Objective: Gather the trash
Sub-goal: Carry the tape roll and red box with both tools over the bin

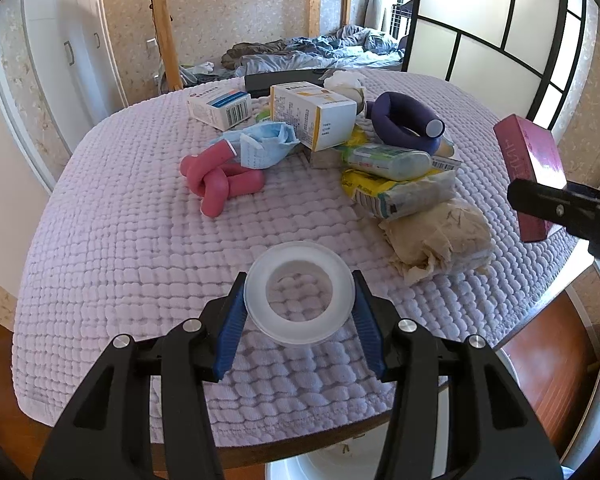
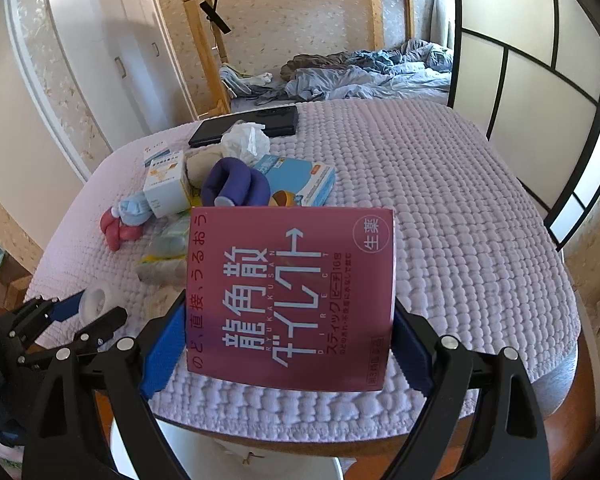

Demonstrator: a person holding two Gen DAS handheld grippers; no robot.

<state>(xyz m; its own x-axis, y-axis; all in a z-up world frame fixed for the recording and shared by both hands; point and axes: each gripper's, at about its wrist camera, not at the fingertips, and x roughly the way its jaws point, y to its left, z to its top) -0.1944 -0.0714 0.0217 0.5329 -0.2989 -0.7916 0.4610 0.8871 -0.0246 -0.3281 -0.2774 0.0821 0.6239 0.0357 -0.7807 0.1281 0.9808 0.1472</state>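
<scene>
L gripper: blue pads clamp a white tape ring w/ jaws fairly narrow, near table's front edge. R gripper: jaws wide, gripping red box flat-on, raised over quilted cloth by front edge.

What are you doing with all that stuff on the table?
A person is tidying up trash with two tongs. The left tongs grip a white tape ring near the front edge of the table's purple cloth. The right tongs hold a pink medicine box above the cloth. More bits wait in a pile: small boxes, a blue face mask, crumpled tissue and foam rollers. A white bin peeks out below the table edge.
</scene>
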